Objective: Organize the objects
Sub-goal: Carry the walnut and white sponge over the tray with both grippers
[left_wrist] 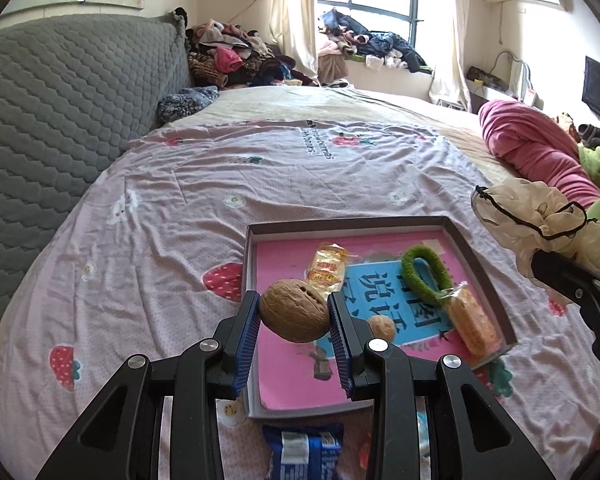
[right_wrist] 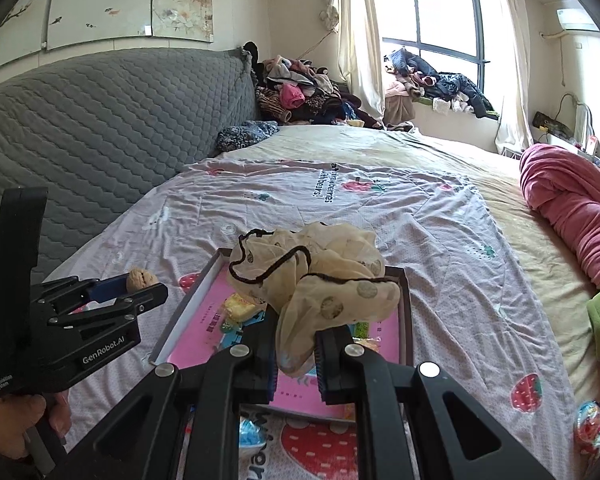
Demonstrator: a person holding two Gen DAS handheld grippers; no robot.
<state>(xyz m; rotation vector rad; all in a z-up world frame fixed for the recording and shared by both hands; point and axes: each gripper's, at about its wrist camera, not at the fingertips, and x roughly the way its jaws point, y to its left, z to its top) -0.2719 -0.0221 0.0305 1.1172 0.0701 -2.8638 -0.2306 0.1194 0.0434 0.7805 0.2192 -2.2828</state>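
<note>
My left gripper (left_wrist: pixel 294 316) is shut on a brown walnut (left_wrist: pixel 294 312) and holds it over the near left part of a shallow box (left_wrist: pixel 480 256) with a pink lining on the bed. The box holds a yellow snack packet (left_wrist: pixel 328 268), a green fuzzy ring (left_wrist: pixel 424 276), a wrapped corn cob (left_wrist: pixel 474 326) and a second walnut (left_wrist: pixel 382 327). My right gripper (right_wrist: pixel 296 354) is shut on a cream dotted scrunchie (right_wrist: pixel 320 280) with black trim, held above the box (right_wrist: pixel 188 300). The left gripper and its walnut (right_wrist: pixel 140 278) show at the left of the right wrist view.
A blue snack packet (left_wrist: pixel 302 452) lies on the strawberry sheet (left_wrist: pixel 160 220) just in front of the box. A grey quilted headboard (left_wrist: pixel 60 112) stands at the left. A pink rolled blanket (left_wrist: pixel 540 152) lies at the right. Small wrapped candies (right_wrist: pixel 588 424) lie at the near right.
</note>
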